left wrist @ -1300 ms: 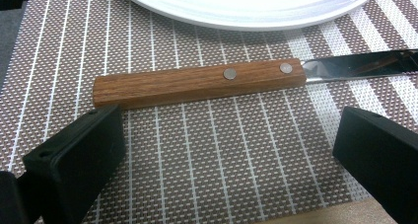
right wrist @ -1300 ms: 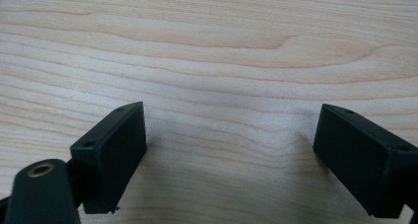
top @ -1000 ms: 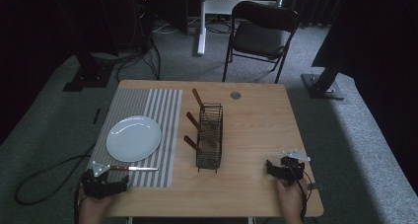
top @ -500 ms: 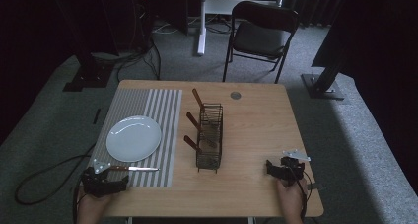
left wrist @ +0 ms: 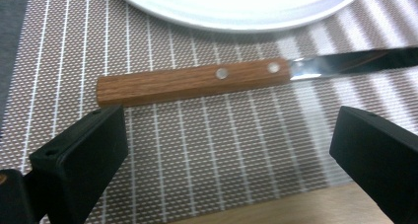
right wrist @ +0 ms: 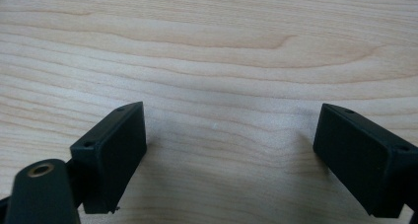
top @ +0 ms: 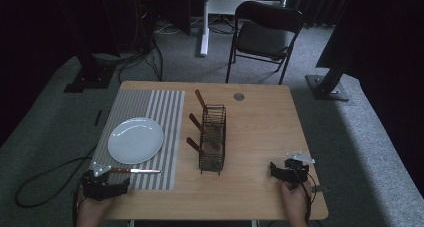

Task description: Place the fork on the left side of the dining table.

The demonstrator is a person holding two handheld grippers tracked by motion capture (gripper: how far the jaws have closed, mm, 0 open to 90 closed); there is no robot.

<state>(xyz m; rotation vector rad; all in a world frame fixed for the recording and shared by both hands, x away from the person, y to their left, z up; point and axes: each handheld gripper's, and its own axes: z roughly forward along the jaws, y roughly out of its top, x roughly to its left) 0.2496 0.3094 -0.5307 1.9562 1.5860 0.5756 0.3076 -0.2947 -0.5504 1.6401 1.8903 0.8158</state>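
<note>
At 7 o'clock on the table (top: 260, 132), my left gripper (left wrist: 229, 150) rests w/ jaws wide apart, a wood-handled knife (left wrist: 197, 81) just ahead on the striped mat (left wrist: 197, 150), below the plate (left wrist: 236, 7). At 5 o'clock, my right gripper (right wrist: 229, 150) gapes over bare wood.

Knife (left wrist: 236, 76): wooden handle with two metal rivets, bare steel blade; it lies flat on the striped placemat (top: 165, 137), just beside the near rim of the white plate (top: 135, 140) without touching it, blade toward the wire rack (top: 212, 137). The plate is round, empty, flat on the placemat. The black wire rack stands upright near the middle of the surface (top: 260, 137), three wooden handles (top: 196, 124) leaning out of its left side.
</note>
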